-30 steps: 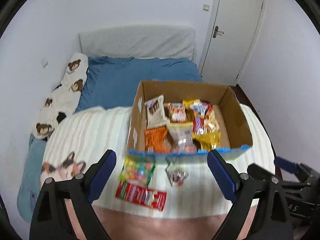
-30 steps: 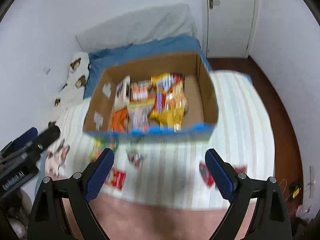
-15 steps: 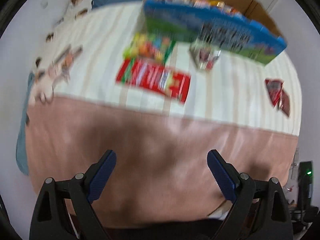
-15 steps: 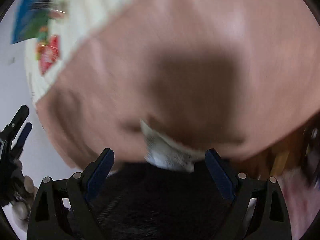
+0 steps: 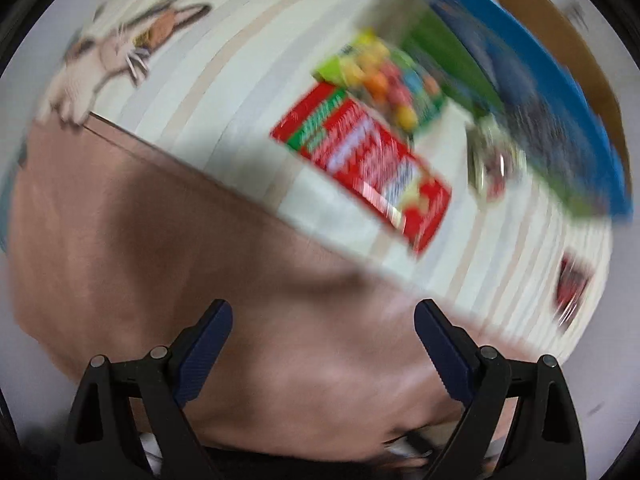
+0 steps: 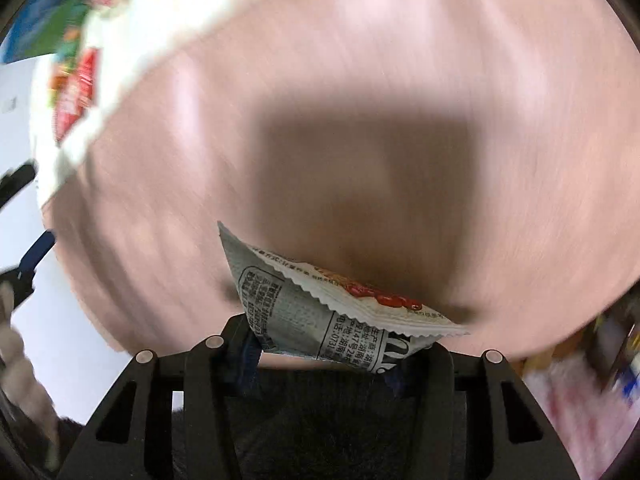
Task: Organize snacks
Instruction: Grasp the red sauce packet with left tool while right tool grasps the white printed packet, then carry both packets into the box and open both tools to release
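My right gripper (image 6: 324, 356) points down at the pink blanket (image 6: 360, 80). Its jaws are closing, and the blue pads pinch a small grey-white snack packet (image 6: 320, 304) with red print and a serrated edge. My left gripper (image 5: 322, 312) is open over the same blanket (image 5: 160, 260), with nothing between its fingers. Ahead of it on the striped sheet lie a red packet (image 5: 360, 168), a bag of coloured candies (image 5: 384, 80), a small clear packet (image 5: 494, 160) and, far right, a small dark red packet (image 5: 572, 284). All of these are blurred.
The cardboard box (image 5: 540, 92) with a blue and green printed side stands behind the loose snacks. A cat print (image 5: 116, 52) marks the sheet at the upper left. In the right wrist view the box (image 6: 44, 24) and the red packet (image 6: 76, 92) sit at the far left.
Both grippers have dropped from above the box to close over the pink blanket. The right jaws went from wide open to closed on the grey-white packet. The left stayed open.
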The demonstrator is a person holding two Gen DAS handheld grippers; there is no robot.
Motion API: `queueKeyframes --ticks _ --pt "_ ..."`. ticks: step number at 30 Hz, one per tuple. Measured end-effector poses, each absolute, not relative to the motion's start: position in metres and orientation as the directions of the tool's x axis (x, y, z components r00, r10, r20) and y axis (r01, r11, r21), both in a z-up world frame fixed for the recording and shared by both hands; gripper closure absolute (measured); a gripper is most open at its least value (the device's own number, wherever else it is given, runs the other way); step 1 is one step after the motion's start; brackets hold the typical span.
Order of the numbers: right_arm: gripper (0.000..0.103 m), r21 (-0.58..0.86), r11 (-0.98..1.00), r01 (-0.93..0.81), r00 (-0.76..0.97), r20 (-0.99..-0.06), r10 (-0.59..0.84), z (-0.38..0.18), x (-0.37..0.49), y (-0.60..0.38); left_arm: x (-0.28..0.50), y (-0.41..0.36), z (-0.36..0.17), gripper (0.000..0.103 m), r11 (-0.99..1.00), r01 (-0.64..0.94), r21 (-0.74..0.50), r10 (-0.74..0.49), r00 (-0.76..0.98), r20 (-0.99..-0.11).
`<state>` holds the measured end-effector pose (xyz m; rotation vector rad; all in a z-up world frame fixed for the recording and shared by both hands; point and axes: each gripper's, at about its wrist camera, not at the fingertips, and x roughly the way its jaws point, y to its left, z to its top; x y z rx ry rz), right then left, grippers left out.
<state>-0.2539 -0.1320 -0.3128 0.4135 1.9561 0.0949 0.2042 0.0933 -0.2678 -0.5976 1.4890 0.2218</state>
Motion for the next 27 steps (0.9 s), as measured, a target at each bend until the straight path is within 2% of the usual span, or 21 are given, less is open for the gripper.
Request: queueKeyframes --ticks 3,6,8,10,12,17,23,26,27 --pt "0.051 0.221 0.962 0.158 -0.279 -0.925 0.258 -0.295 -0.213 -0.121 0.233 0.108 -0.282 0.010 0.737 -0.602 -0.308 -0.296 0.122 -0.947" --pt "0.051 0.166 0.981 0.105 -0.233 -0.954 0.186 -0.290 -0.173 -0.108 0.258 0.110 -0.299 0.010 0.670 -0.674 -0.310 -0.324 0.110 -0.940" --pt "0.046 0.130 0.988 0.082 -0.230 -0.962 0.146 -0.291 -0.156 -0.101 0.272 0.108 -0.310 0.010 0.650 -0.706 -0.282 -0.308 0.096 -0.947" --pt "0.029 0.131 0.988 0.085 -0.237 -0.960 0.147 -0.294 -0.143 -0.096 0.281 0.103 -0.318 0.010 0.664 -0.709 -0.237 -0.271 0.067 -0.960" --pt "0.027 0.134 0.985 0.110 -0.247 -0.956 0.158 -0.298 -0.137 -0.094 0.287 0.096 -0.325 0.010 0.707 -0.683 -0.185 -0.227 0.029 -0.974" --pt "0.027 0.149 0.983 0.107 -0.242 -0.955 0.171 -0.301 -0.133 -0.104 0.270 0.075 -0.321 0.010 0.855 -0.507 -0.112 -0.121 0.016 -0.993" --pt "0.027 0.135 0.989 0.066 -0.221 -0.964 0.146 -0.312 -0.155 -0.110 0.215 0.073 -0.324 0.010 0.930 -0.363 -0.055 -0.066 -0.018 -0.998" --pt "0.035 0.099 0.995 -0.002 -0.206 -0.974 0.096 -0.309 -0.164 -0.101 0.200 0.073 -0.322 0.010 0.953 -0.301 -0.039 -0.050 -0.029 -0.998" --pt "0.042 0.094 0.995 -0.022 -0.201 -0.976 0.087 -0.307 -0.168 -0.098 0.194 0.073 -0.322 0.010 0.955 -0.295 -0.039 -0.049 -0.026 -0.998"
